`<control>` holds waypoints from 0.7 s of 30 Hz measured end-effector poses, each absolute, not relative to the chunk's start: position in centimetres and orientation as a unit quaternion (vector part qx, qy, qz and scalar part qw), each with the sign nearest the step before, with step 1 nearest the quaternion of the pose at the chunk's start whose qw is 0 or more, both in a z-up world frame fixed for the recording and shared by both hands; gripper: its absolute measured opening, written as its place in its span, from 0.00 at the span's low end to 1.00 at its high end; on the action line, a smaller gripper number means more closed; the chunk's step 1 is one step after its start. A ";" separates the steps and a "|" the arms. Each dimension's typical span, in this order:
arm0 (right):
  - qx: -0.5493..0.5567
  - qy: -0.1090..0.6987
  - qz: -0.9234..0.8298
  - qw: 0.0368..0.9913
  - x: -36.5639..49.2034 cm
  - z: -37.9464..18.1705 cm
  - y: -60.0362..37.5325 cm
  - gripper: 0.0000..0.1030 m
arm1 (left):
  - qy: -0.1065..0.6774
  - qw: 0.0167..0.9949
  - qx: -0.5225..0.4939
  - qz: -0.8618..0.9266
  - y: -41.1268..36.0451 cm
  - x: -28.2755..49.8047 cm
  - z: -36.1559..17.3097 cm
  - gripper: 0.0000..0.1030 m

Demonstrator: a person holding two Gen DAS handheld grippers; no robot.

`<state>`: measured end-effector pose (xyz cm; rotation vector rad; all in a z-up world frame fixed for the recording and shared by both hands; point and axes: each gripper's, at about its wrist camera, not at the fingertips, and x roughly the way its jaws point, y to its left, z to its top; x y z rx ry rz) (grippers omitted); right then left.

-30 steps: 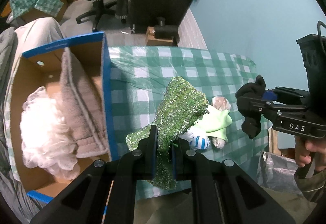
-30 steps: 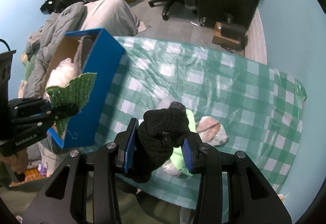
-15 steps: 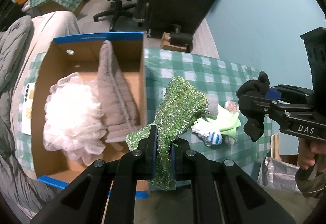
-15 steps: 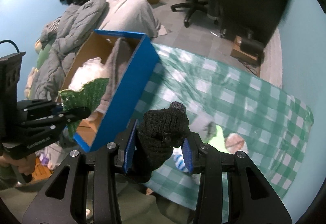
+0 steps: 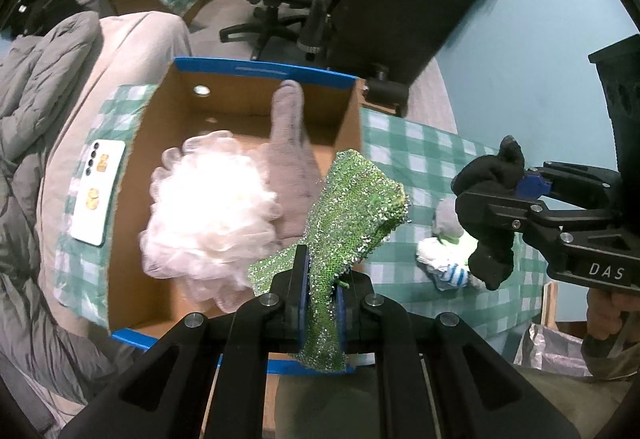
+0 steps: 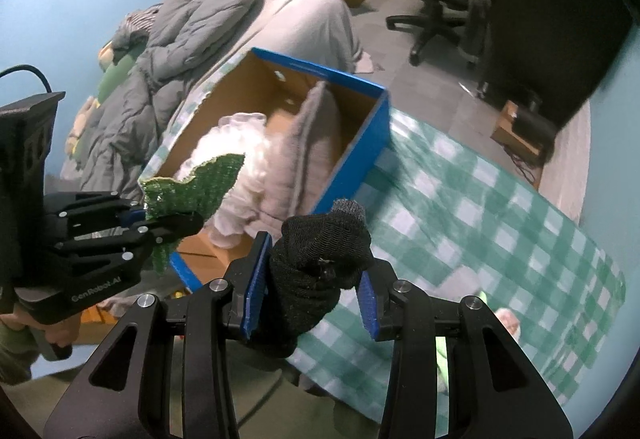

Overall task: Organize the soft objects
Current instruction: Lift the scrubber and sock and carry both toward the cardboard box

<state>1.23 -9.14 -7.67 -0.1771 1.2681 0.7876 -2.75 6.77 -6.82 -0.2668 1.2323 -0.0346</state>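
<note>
A: Pinching the green glittery cloth (image 5: 352, 215), the left gripper (image 5: 320, 291) has its fingers nearly closed; the cloth sticks out ahead of them, above the cardboard box (image 5: 256, 75).

B: And beyond those fingers?

A: A white mesh pouf (image 5: 208, 207) and a grey towel (image 5: 292, 159) lie inside the box.

B: The right gripper (image 6: 310, 291)?

A: Part open, clamped on a bunched black sock (image 6: 320, 259); the box sits ahead-left of its fingers.
</note>
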 end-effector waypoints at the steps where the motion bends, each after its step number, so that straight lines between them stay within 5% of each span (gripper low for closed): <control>1: -0.083 0.575 0.361 0.729 1.2 -7.7 -8.6 0.38 | 0.576 0.807 -0.126 -0.013 7.1 -2.9 -6.9 0.10; 21: -0.126 0.590 0.412 0.683 0.2 -10.8 0.3 0.38 | 0.596 0.790 -0.142 0.021 12.9 -4.5 -10.4 0.10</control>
